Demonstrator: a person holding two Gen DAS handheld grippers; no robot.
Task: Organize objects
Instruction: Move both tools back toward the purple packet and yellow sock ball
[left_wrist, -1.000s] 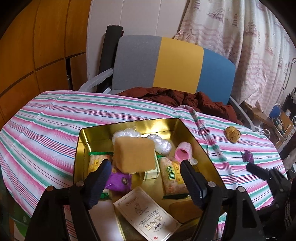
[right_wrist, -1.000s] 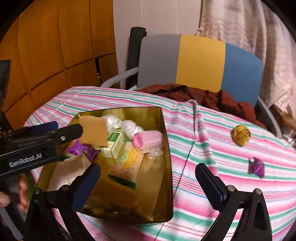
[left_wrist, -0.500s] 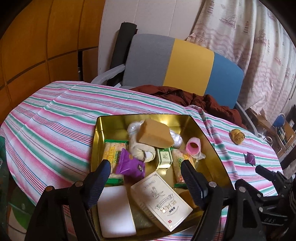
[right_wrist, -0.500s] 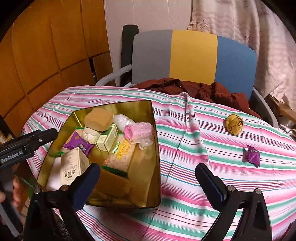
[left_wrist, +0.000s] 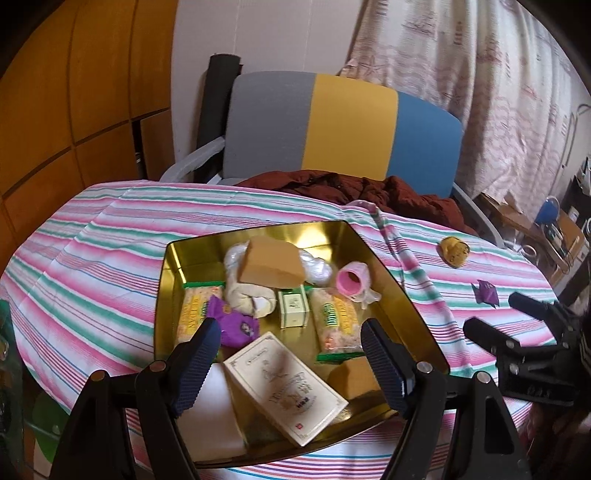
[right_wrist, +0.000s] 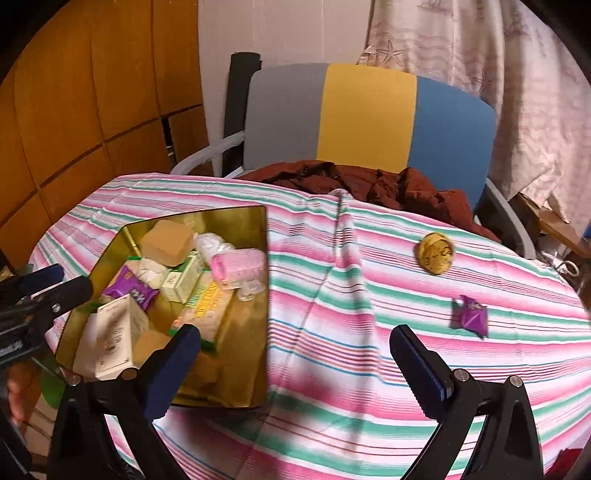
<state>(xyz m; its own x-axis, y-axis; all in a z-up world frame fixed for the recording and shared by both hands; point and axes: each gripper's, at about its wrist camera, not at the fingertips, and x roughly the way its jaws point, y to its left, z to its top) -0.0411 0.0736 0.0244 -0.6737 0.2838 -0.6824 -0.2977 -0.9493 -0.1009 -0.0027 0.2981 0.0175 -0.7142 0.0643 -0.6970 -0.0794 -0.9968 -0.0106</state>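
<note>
A gold tin (left_wrist: 406, 291) (right_wrist: 258, 229) sits on the striped cloth, filled with several items: a tan block (left_wrist: 269, 266) (right_wrist: 166, 242) on top, a pink roller (left_wrist: 352, 282) (right_wrist: 240, 264), a cream box (left_wrist: 284, 384) (right_wrist: 114, 332), green-edged snack bars (left_wrist: 334, 323) and a purple packet (left_wrist: 236, 325). My left gripper (left_wrist: 290, 363) hangs open over the tin's near end, holding nothing. My right gripper (right_wrist: 295, 369) is open over bare cloth right of the tin. A yellow round sweet (right_wrist: 436, 253) (left_wrist: 454, 251) and a purple wrapped candy (right_wrist: 471, 315) (left_wrist: 485, 293) lie on the cloth to the right.
A grey, yellow and blue chair (left_wrist: 343, 129) stands behind the table with a dark red jacket (left_wrist: 369, 188) on its seat. Wooden panels (right_wrist: 74, 110) line the left wall and a patterned curtain (left_wrist: 480, 92) hangs at the right.
The tan block left my left gripper and now lies on the items in the tin. My left gripper drew back toward the tin's near end. My right gripper shifted right.
</note>
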